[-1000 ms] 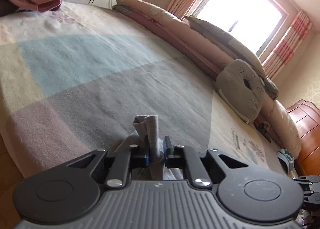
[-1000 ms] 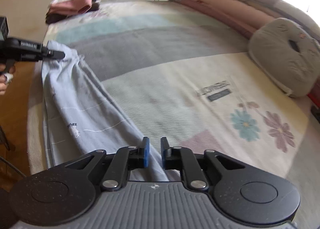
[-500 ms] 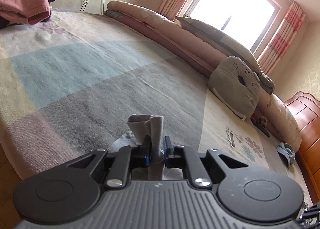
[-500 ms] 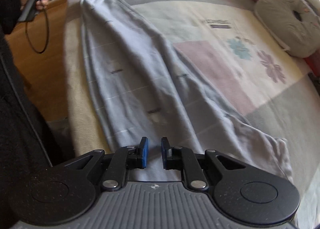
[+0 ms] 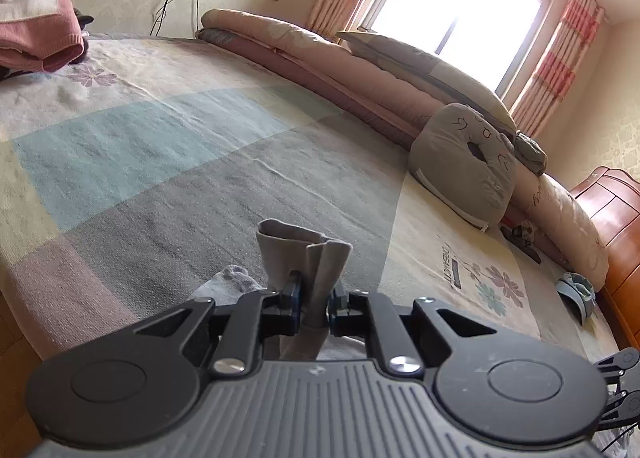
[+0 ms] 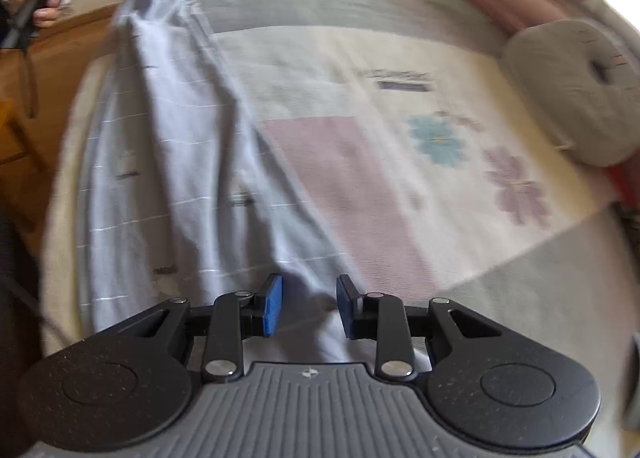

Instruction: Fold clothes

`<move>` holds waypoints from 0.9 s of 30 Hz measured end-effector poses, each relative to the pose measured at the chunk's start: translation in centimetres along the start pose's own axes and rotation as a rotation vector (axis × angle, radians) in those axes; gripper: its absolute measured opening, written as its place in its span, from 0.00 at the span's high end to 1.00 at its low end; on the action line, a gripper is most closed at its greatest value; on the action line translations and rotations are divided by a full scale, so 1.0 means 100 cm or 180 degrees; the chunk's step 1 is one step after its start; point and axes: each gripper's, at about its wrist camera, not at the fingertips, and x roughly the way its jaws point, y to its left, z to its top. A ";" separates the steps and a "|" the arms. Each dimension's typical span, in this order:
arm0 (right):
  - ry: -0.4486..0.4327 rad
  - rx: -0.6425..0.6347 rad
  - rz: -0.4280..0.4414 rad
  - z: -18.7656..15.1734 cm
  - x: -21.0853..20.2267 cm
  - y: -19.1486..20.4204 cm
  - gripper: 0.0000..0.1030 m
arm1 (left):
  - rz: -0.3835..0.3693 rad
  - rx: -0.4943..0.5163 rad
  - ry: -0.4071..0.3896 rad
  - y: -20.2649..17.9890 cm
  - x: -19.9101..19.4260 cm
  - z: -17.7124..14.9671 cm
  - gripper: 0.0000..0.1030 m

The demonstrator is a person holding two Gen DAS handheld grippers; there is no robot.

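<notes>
The left gripper (image 5: pixel 314 300) is clamped on a bunched grey end of the garment (image 6: pixel 172 162), which stands up between its pads. The garment, pale lilac-grey with thin white lines, lies stretched along the near edge of the bed (image 5: pixel 168 146). The right gripper (image 6: pixel 308 308) hovers over the garment's other end; its jaws have just been opening, cloth lying beneath them unpinched. A round grey cushion (image 5: pixel 464 166) rests by the pillows.
</notes>
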 end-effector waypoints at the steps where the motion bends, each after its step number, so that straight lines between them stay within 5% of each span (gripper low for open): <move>1: 0.0020 -0.0004 0.0067 0.000 0.003 0.000 0.76 | 0.0007 0.0004 -0.0009 -0.002 -0.001 0.000 0.90; 2: 0.0024 -0.0003 0.0075 -0.001 0.003 0.000 0.94 | 0.0009 -0.0002 -0.0023 -0.003 -0.002 0.000 0.90; 10: -0.0145 0.0325 -0.0206 -0.013 -0.025 -0.017 0.96 | -0.0090 -0.0041 -0.0140 -0.008 -0.014 0.006 0.90; 15: -0.0066 0.0354 -0.0294 -0.013 -0.011 -0.017 0.95 | -0.0022 -0.0168 -0.0008 0.002 0.000 -0.005 0.90; 22: -0.0206 0.0452 -0.0460 -0.005 -0.030 -0.006 0.79 | 0.0102 -0.0158 0.0059 0.015 -0.003 -0.005 0.86; 27: -0.0293 0.0429 -0.0075 0.003 -0.045 0.020 0.76 | 0.0180 -0.0185 0.0098 0.023 0.002 -0.006 0.75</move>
